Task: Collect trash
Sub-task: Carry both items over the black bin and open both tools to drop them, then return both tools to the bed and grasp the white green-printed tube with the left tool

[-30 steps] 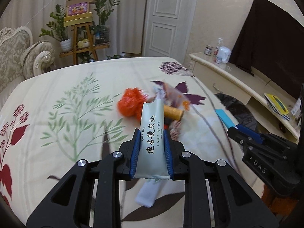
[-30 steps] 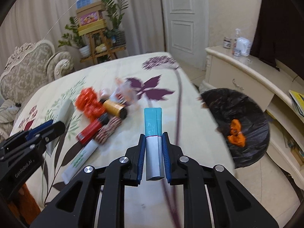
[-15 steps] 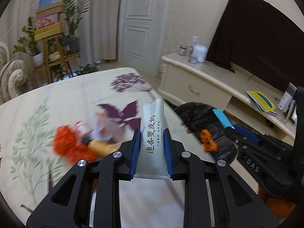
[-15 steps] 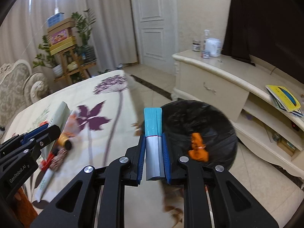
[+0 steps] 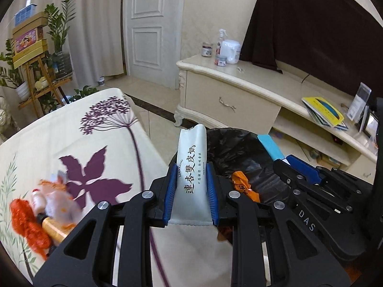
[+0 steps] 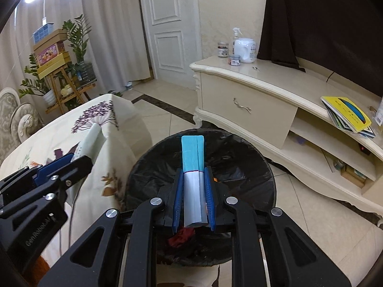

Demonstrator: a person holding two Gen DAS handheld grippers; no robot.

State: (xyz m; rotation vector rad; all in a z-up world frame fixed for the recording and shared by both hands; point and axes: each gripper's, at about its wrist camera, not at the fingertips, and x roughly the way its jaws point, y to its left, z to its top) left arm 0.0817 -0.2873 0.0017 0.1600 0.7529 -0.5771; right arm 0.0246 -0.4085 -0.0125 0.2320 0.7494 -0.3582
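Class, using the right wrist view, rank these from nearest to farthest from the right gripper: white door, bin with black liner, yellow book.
1. Bin with black liner, directly under the right gripper.
2. Yellow book, on the shelf, right.
3. White door, far wall.

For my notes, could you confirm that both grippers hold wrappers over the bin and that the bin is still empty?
Not quite: the bin is not empty; the left wrist view shows an orange wrapper inside. Both grippers do hold wrappers.
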